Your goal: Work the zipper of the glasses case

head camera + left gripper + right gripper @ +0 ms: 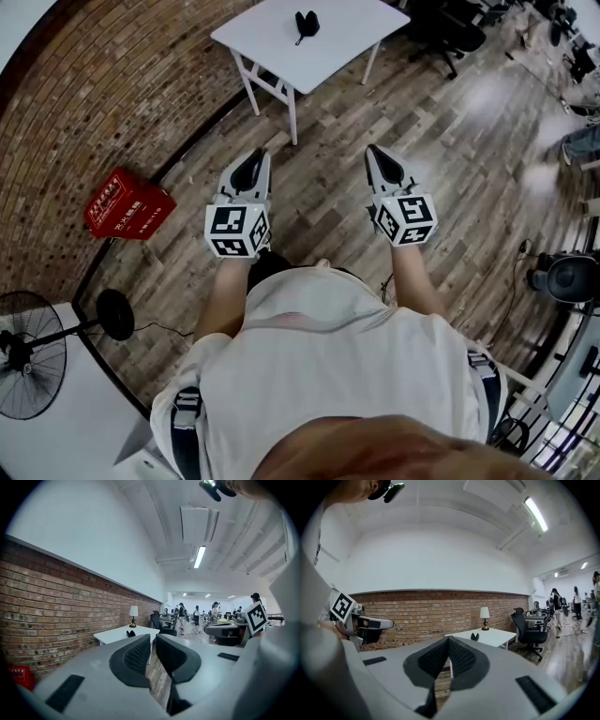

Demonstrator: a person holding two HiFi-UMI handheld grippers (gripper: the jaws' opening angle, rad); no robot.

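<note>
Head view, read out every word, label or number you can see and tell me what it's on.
Red crate: white print on it, too blurred to read.
Marker cubes: black-and-white square patterns only, no words.
Nothing else in this view carries readable text.

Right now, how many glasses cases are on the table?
1: the glasses case, near the middle of the white table. The far edge is cropped, possibly hiding more.
</note>
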